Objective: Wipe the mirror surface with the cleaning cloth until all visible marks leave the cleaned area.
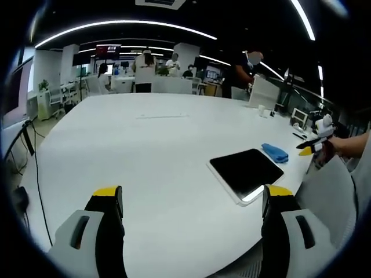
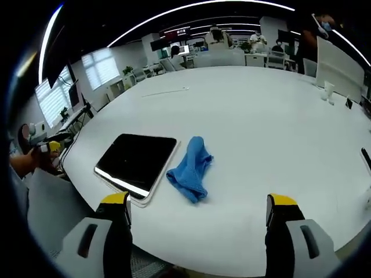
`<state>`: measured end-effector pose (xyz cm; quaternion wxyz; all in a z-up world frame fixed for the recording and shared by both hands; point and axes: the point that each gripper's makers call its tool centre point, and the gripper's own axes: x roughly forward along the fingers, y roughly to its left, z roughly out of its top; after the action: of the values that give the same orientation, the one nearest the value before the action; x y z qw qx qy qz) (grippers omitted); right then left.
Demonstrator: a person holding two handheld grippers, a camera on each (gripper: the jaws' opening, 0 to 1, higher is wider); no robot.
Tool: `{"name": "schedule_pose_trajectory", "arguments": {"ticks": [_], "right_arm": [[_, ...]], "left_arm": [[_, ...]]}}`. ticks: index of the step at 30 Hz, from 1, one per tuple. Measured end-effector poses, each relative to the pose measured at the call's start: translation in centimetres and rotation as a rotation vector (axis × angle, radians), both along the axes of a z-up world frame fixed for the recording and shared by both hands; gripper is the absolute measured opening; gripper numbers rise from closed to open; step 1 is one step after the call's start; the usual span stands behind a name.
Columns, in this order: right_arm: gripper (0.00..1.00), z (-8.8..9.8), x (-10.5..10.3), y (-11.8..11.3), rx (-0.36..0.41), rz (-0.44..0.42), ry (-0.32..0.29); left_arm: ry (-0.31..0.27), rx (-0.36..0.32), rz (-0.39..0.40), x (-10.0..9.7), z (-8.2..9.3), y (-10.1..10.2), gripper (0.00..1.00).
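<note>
cloth blue; mirror dark, white-edged; table white

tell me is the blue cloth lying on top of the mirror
No, the cloth lies crumpled on the white table beside the mirror.

White table: mirror, cloth

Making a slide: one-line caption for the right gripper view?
Open right gripper facing a crumpled blue cloth beside a dark mirror on a white table.
</note>
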<state>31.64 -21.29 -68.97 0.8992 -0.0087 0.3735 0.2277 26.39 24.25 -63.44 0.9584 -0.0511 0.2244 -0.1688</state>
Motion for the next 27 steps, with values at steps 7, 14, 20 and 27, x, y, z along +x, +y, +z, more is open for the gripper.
{"name": "schedule_pose_trajectory", "arguments": {"ticks": [7, 14, 20, 27], "right_arm": [[0.95, 0.7, 0.0, -0.1, -0.002, 0.001, -0.007], [0.95, 0.7, -0.1, 0.1, 0.002, 0.003, -0.009], [0.94, 1.3, 0.2, -0.1, -0.002, 0.001, -0.005], [0.93, 2.5, 0.8, -0.1, -0.012, 0.009, -0.027]], "left_arm": [[-0.010, -0.003, -0.004, -0.1, 0.4, -0.4, 0.99], [-0.013, 0.006, -0.014, -0.4, 0.6, -0.6, 0.99], [-0.020, 0.011, -0.001, -0.4, 0.9, -0.3, 0.99], [-0.018, 0.010, 0.003, -0.4, 0.9, -0.4, 0.99]]}}
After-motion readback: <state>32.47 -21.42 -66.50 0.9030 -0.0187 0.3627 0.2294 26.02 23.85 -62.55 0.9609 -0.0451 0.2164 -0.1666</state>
